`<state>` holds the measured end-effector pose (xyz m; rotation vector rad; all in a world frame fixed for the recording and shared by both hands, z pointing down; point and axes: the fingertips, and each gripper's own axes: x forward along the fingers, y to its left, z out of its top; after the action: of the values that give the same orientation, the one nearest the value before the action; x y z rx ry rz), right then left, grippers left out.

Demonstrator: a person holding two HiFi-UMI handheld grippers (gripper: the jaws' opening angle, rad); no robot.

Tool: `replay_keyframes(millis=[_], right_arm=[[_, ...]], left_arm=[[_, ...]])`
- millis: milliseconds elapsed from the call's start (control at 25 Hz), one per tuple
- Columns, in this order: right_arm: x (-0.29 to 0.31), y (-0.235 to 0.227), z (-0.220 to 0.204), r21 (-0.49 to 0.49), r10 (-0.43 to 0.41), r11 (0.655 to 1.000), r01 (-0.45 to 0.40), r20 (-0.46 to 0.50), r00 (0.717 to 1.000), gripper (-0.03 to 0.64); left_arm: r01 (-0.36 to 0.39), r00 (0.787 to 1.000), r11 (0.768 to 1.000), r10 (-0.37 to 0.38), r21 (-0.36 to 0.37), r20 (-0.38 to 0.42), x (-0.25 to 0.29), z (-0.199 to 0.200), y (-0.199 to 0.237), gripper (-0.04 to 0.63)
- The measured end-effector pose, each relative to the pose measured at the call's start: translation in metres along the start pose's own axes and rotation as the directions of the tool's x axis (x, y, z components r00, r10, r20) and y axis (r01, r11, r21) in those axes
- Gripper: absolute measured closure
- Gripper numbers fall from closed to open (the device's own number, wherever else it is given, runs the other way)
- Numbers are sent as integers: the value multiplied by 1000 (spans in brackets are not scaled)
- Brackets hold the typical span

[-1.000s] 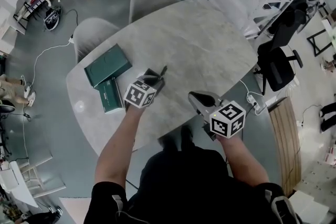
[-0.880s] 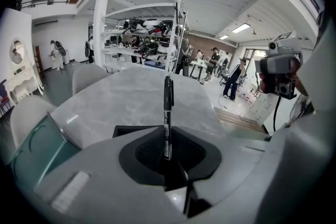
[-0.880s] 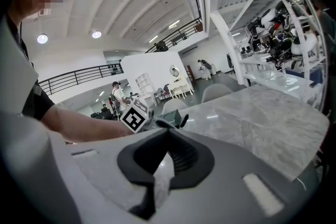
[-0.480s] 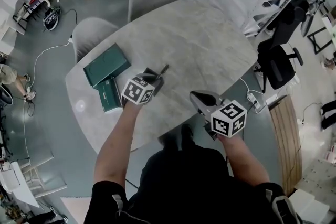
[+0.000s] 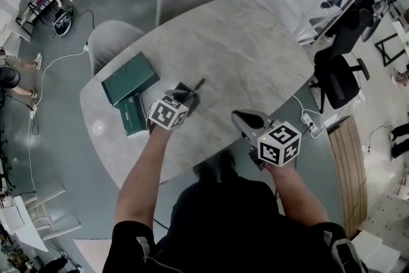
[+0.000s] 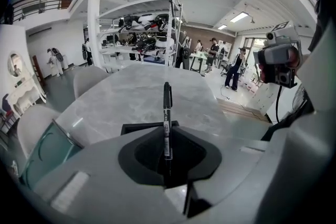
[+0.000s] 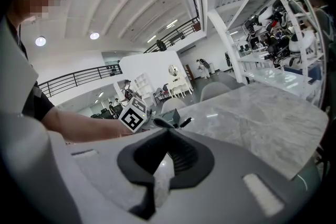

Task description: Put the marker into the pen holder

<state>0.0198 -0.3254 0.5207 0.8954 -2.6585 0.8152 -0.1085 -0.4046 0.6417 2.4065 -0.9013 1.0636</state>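
With the marker (image 6: 167, 107) pinched in our left gripper (image 6: 167, 165) just above the holder (image 6: 137, 127) and the right gripper (image 7: 160, 178) pressed together, empty, off to the holder's right, we judged insertion not yet done: tip it down, then lower.

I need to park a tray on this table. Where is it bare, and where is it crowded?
Bare: the far and right part of the table, from both grippers out to its edges. The strip between the left gripper and the right gripper is free. Crowded: the left end, where the green boxes lie close beside the left gripper, which holds the marker.
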Motion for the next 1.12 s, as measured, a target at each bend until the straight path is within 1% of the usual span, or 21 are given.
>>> replay_keyframes(millis=[400,560,680,800,960,1120], right_arm=[[-3,-1,-2,5,-2,1000,2,-6,1000,614],[-2,-1,-2,7,-2,1000,2,-8,1000,614],[0,-1,-3,8,-1,1000,1,-12,1000,614],[0,-2,-5,8,-2,1000,2,-17,1000,614],[0,0,-6,8,2,1000,-2,-21,1000,614],[-3,-1,-6,7,4,1000,-4,-25,1000,614]], left_arm=[[21,1000,999,-21,-32,-10,0,-7,1,546],[30,1000,999,-30,-30,-8,-1,-6,0,546],[37,999,999,-37,-6,-26,-3,-7,0,546],[34,997,999,-31,39,-72,-3,-13,-1,546],[18,993,997,-9,81,-114,-2,-18,0,546],[-4,990,990,24,139,-140,0,-15,-2,546]])
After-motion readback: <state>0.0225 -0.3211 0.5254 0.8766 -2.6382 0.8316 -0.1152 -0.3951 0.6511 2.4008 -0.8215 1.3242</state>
